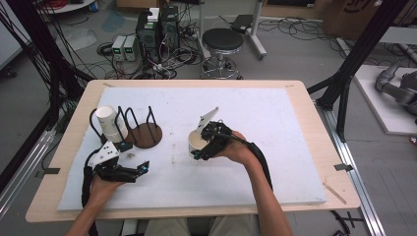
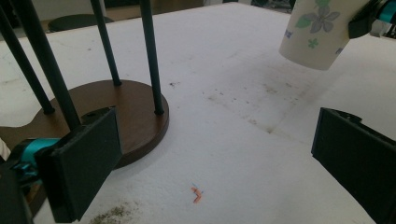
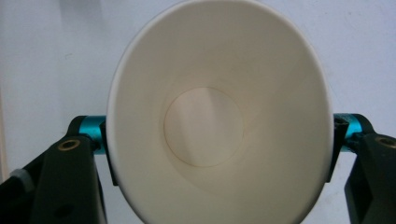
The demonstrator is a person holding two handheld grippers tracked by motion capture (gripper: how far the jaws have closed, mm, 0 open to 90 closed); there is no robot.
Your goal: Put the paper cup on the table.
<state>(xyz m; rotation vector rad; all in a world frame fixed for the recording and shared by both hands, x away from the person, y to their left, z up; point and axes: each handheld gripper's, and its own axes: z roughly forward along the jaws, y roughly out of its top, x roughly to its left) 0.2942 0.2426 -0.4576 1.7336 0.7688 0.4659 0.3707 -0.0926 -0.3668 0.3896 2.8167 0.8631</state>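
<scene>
1. Right gripper is clamping a paper cup, squeezing its rim oval, lifted off the foam mat.
2. Left gripper is waiting open and empty beside the wire rack, already holding another cup.
3. Risk: squeezing harder is likely crumpling the wall, letting it slip.

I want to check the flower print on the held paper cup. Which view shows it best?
The left gripper view: the paper cup shows its outer wall with green flowers, lifted off the table. The right gripper view looks into its plain white inside, pinched by the right gripper. The high view shows it small and partly hidden.
</scene>
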